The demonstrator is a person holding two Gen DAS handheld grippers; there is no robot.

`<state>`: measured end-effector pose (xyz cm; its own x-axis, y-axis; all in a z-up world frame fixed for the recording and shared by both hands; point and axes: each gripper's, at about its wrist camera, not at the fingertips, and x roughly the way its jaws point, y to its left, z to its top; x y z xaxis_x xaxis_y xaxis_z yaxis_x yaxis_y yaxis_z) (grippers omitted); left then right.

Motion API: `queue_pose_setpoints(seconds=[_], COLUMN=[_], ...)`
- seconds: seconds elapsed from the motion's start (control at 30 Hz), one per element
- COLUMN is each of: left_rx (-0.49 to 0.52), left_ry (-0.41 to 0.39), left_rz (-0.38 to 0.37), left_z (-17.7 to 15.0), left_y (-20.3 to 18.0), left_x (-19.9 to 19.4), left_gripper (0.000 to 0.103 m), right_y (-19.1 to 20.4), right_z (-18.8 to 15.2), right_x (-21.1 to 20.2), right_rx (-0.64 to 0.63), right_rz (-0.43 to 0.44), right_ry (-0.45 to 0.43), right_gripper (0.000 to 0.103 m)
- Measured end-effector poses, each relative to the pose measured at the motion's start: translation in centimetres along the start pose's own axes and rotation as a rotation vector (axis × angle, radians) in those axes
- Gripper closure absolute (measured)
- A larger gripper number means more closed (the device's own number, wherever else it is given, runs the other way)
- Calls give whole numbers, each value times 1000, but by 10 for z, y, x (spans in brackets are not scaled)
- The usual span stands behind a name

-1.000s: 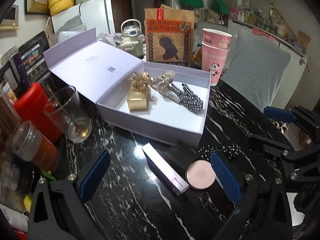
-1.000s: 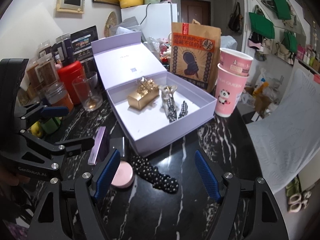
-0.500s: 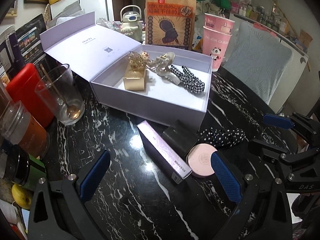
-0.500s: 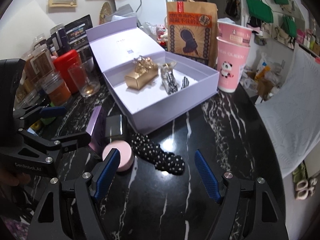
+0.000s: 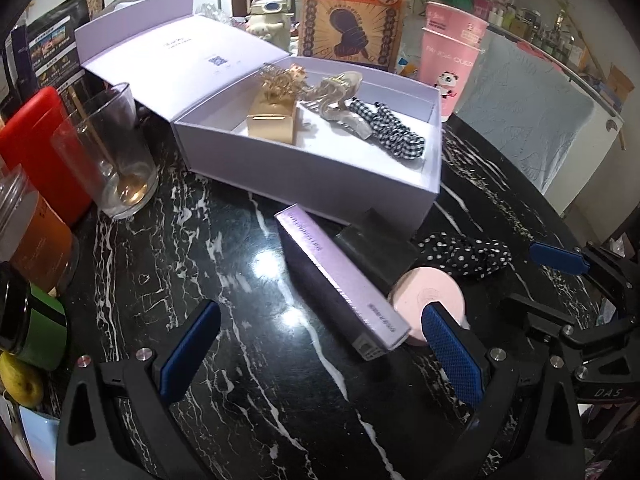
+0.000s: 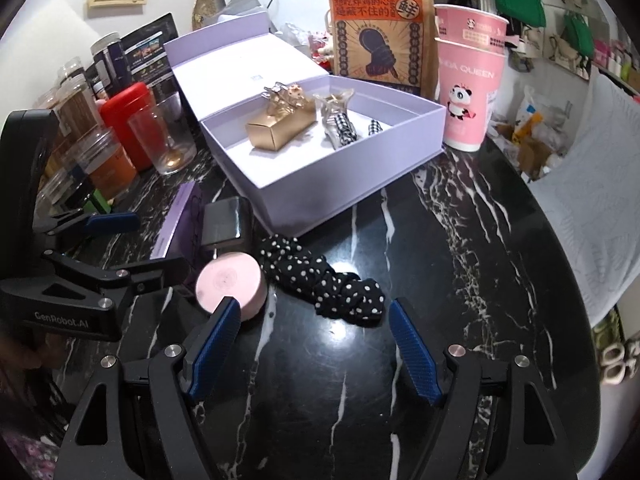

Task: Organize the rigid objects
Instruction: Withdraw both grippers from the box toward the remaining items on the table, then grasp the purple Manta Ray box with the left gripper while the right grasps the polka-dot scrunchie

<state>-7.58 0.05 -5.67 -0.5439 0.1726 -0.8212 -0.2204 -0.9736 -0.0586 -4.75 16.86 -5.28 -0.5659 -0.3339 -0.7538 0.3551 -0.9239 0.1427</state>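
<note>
Two jaws spread and empty — pink compact (image 6: pixel 230 285) by right gripper's (image 6: pixel 314 350) left pad, polka-dot scrunchie (image 6: pixel 320 280) ahead.

You work over a glossy black marble-look table (image 6: pixel 460 240) veined in white, lamps mirrored in its polish. The lilac box (image 5: pixel 312 172) looks like matt card; inside, a gold box (image 5: pixel 272 122) gleams like foil beside a checked cloth tie (image 5: pixel 394 136). Outside lie a dotted fabric scrunchie (image 6: pixel 320 280), a smooth pink compact (image 6: pixel 230 282) and a clear glass (image 5: pixel 108 148). Your pads (image 6: pixel 414 354) are textured blue rubber on matt black frames
</note>
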Motion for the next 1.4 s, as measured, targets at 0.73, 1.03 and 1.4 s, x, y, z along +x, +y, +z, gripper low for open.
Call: queue_pose_setpoints(seconds=[0.73,1.03,1.4], left_rx=[-181,-235,-151], left_ry=[39,67,54], left_rz=[54,40,144], left_z=[-12,-9,-11], left_y=[56,42,23], left_x=[6,21,20], left_gripper=[1,1,36], right_y=[-5,-10,-14], right_z=[2,5,7], right_x=[14,19,29], right_rx=[26,27,24], right_rz=[9,-18,-25], right_ry=[18,15,24], right_gripper=[26,26,26])
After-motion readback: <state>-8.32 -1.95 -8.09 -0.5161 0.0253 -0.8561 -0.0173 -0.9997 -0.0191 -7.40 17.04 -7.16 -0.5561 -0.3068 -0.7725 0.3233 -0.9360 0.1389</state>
